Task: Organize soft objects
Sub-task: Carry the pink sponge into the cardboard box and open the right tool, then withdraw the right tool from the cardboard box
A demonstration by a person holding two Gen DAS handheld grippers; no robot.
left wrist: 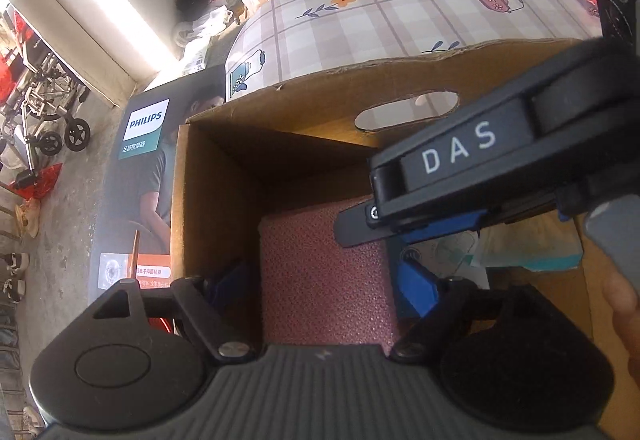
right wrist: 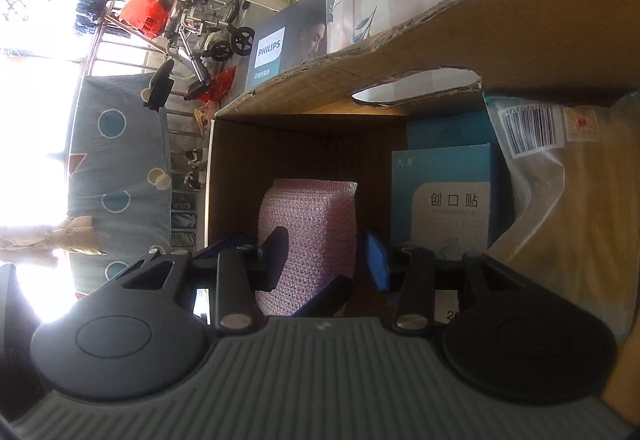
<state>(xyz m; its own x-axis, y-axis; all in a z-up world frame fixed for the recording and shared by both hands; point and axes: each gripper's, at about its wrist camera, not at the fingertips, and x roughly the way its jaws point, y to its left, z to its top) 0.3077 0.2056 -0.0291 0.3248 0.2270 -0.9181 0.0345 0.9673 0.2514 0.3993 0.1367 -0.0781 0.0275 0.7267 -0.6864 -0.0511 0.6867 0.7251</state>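
Note:
A pink textured sponge [left wrist: 324, 280] is inside an open cardboard box [left wrist: 248, 112]. My left gripper [left wrist: 326, 282] holds the sponge between its blue-padded fingers, low in the box. My right gripper [left wrist: 360, 228] reaches in from the right and lies across the sponge's top corner. In the right wrist view the same sponge [right wrist: 308, 236] stands between the spread fingers of my right gripper [right wrist: 324, 256]. One finger is near its left side, and the blue pad [right wrist: 378, 260] stands clear on the right. The box wall [right wrist: 520, 40] has a hand-hole.
A blue plaster box [right wrist: 444, 196] and a clear plastic bag with a barcode [right wrist: 560, 200] fill the box's right side. A Philips carton [left wrist: 140, 180] leans outside the box's left wall. A checked cloth [left wrist: 400, 20] lies behind, with a wheelchair [left wrist: 44, 108] and clutter on the floor.

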